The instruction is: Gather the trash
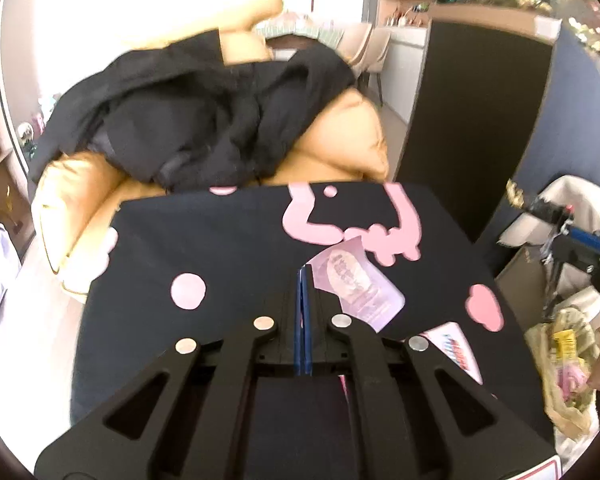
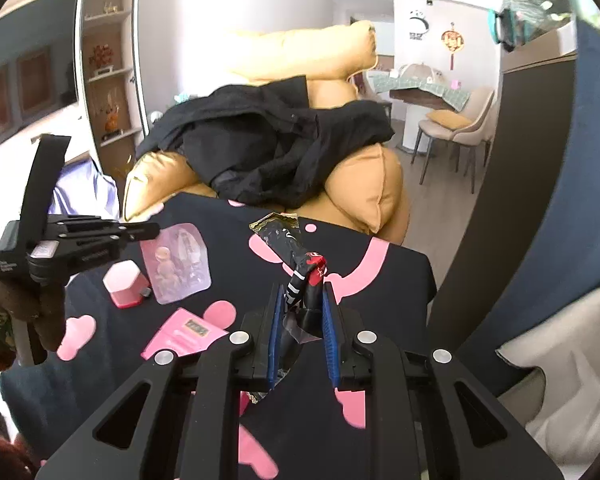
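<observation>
Black-red crumpled wrapper [image 2: 300,276]: upright, pinched in right claw [image 2: 300,312]. Translucent pinkish packet [image 1: 356,284]: tilted, edge in left claw [image 1: 305,276]. Pink sachet [image 2: 184,334]: flat, counter's near left. Pink-red hexagonal box [image 2: 125,285]: beside the packet.

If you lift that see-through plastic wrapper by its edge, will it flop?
The clear wrapper, pinched at one edge by the left gripper, probably flexes rather than droops: it looks like a thin moulded sheet. Likely very light, and perhaps slippery, being glossy.

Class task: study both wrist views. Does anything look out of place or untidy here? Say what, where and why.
Wrappers litter the black-and-pink tablecloth: a pink packet lies flat near its front, and a clear plastic packet hangs from the shut left gripper. A black garment is slumped across the sofa cushions.
</observation>
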{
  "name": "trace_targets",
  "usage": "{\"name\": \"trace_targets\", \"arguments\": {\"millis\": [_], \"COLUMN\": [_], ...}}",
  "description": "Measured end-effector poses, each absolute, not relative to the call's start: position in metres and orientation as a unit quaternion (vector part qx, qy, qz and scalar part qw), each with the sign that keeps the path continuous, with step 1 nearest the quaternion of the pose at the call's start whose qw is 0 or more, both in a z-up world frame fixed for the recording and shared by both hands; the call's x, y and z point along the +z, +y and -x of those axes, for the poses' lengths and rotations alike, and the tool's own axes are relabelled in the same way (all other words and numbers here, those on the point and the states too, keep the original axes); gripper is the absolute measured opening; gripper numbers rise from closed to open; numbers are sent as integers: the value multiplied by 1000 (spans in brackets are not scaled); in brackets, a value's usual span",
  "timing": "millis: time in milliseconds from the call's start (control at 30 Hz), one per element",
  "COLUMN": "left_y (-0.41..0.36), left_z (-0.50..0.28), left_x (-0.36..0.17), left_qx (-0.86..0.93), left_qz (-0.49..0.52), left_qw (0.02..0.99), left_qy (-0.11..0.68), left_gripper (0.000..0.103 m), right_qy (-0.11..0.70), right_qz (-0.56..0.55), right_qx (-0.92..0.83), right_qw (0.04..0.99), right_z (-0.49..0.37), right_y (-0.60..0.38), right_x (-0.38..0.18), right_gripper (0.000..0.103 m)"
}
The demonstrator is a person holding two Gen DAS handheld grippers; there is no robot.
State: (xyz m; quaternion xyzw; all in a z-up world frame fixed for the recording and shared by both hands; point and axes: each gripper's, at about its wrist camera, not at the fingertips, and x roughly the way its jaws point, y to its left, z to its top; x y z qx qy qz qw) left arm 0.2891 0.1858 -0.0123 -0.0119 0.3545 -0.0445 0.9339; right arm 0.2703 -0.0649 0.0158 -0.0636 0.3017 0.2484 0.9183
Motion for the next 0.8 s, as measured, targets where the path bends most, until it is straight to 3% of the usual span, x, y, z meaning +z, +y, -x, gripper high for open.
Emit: {"name": "trace_targets", "arguments": {"millis": [400,800], "left_y": [137,-13], "left_z": [-196,-172], "left_x": [31,11], "left_qx": [-138,-308], "left_qz": [71,42], "left_qw": [935,877], "left_qy": [318,366], "left_gripper": [1,1], "right_qy": [282,265], "right_qz": [39,51], "right_qx": [219,122], "right_qw": [933,955], "right_z": [-182,-117], "right_y": [-113,-222], "right_x": [35,44], "right_gripper": [19,19]}}
